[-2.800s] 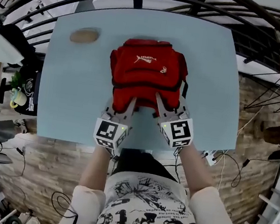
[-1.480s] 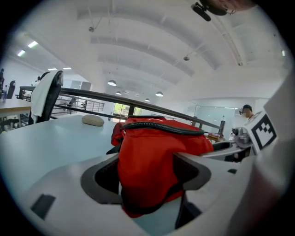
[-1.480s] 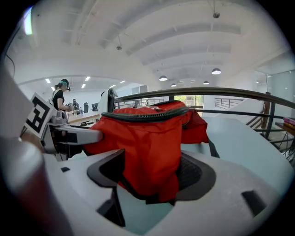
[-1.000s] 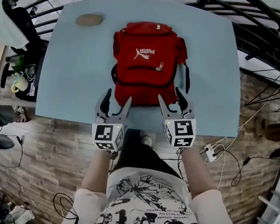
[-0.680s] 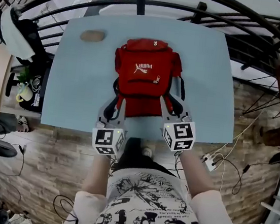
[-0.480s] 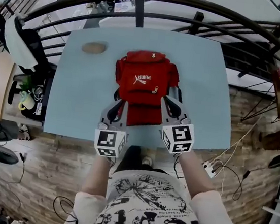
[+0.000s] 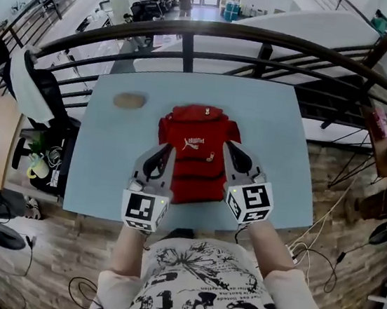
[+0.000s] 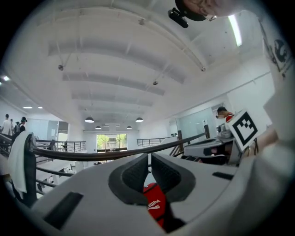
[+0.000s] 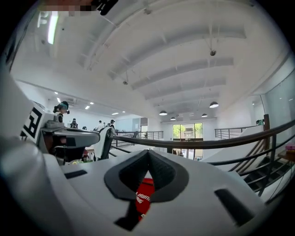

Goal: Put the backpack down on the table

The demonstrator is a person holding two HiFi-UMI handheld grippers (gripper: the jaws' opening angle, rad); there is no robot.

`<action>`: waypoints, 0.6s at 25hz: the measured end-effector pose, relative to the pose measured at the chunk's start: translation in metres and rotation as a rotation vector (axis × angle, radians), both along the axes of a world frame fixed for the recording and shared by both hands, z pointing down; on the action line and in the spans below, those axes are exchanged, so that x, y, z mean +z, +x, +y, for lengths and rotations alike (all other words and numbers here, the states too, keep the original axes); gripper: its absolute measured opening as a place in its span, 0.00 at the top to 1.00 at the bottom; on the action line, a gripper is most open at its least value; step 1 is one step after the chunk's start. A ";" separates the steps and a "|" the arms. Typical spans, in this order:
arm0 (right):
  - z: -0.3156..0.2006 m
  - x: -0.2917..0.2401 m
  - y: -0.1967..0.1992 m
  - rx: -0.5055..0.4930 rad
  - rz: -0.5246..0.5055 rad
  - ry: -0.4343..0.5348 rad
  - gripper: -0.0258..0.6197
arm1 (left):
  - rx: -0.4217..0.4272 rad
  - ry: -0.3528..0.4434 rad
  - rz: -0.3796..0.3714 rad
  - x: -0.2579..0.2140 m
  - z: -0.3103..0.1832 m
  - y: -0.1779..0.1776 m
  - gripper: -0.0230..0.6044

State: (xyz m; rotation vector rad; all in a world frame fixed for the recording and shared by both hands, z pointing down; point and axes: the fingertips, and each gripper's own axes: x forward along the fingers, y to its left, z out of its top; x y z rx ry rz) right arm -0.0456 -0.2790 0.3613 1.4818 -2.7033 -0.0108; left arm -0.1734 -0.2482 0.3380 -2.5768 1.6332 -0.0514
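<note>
the red backpack lies flat on the light blue counter at mid frame, so the put-down looks done to me. left gripper and right gripper hover over its near edge, fingers pressed together on nothing. i'd draw both away level, snagging nothing. a white puma logo shows on its front pocket.

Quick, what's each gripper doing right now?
Left hand-held gripper: closed, holding nothing.
Right hand-held gripper: closed, holding nothing.
</note>
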 end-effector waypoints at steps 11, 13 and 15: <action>-0.014 -0.038 -0.017 -0.025 -0.001 0.133 0.97 | 0.003 0.095 0.035 -0.038 -0.023 -0.021 0.93; -0.016 -0.034 -0.024 -0.036 0.004 0.134 0.97 | 0.009 0.089 0.036 -0.036 -0.025 -0.022 0.93; -0.017 -0.030 -0.030 -0.051 0.007 0.126 0.97 | 0.007 0.074 0.035 -0.033 -0.026 -0.023 0.93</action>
